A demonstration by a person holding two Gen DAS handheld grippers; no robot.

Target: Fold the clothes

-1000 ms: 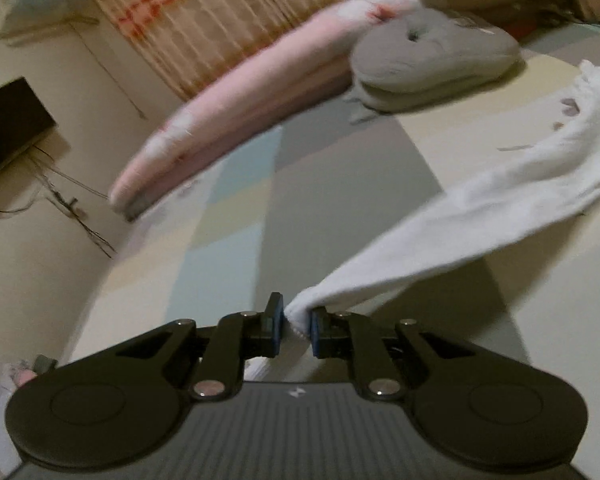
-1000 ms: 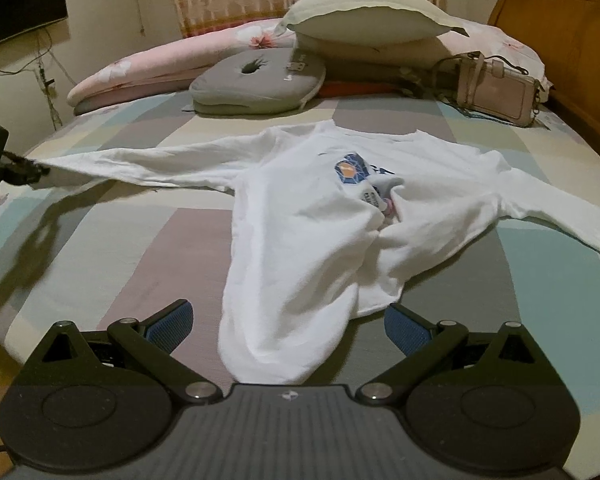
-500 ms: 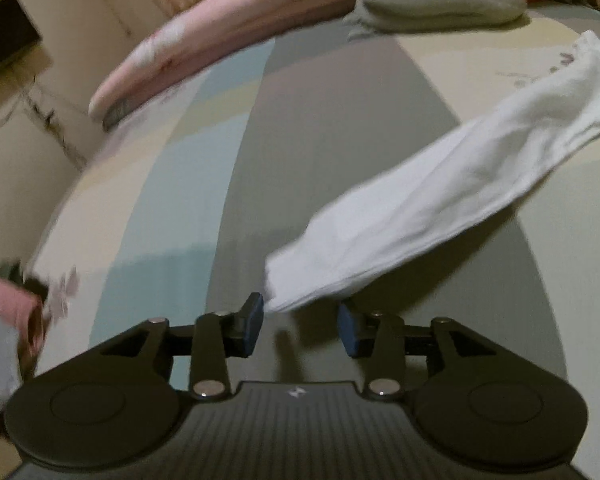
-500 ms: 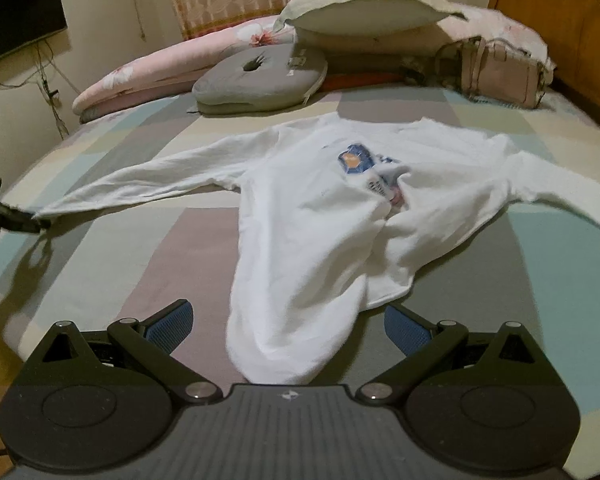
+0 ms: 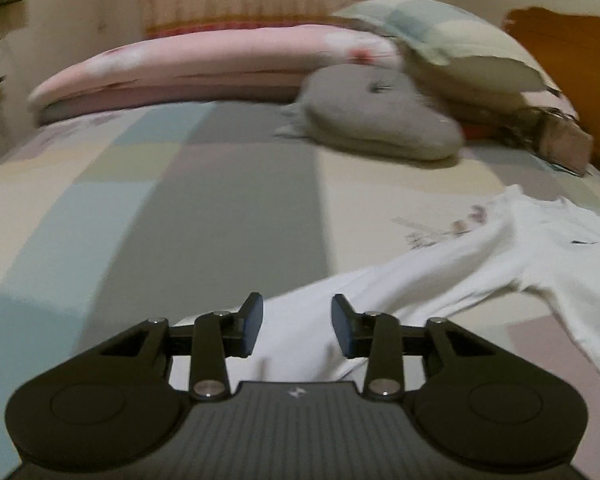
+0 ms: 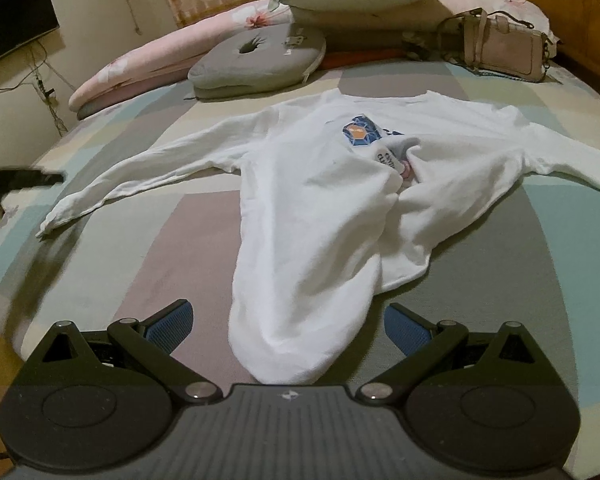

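Since the white sweatshirt (image 6: 324,208) lies spread on the bed (image 6: 188,240), soft, light and limp, cuffs and hem suit gripping. Left hand-held gripper (image 5: 296,330) is closing, seemingly empty, over the sleeve (image 5: 380,292); right hand-held gripper (image 6: 288,328) stands wide at the hem.

white sweatshirt (image 6: 320,208), rumpled, sleeves outspread

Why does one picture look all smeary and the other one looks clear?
Left wrist view: motion blur smears the pink pillow and grey cushion; only the left gripper stays sharp. Right wrist view: the white shirt is crisp, lit dim and yellowish, and the fisheye lens bends the bed round at the edges.
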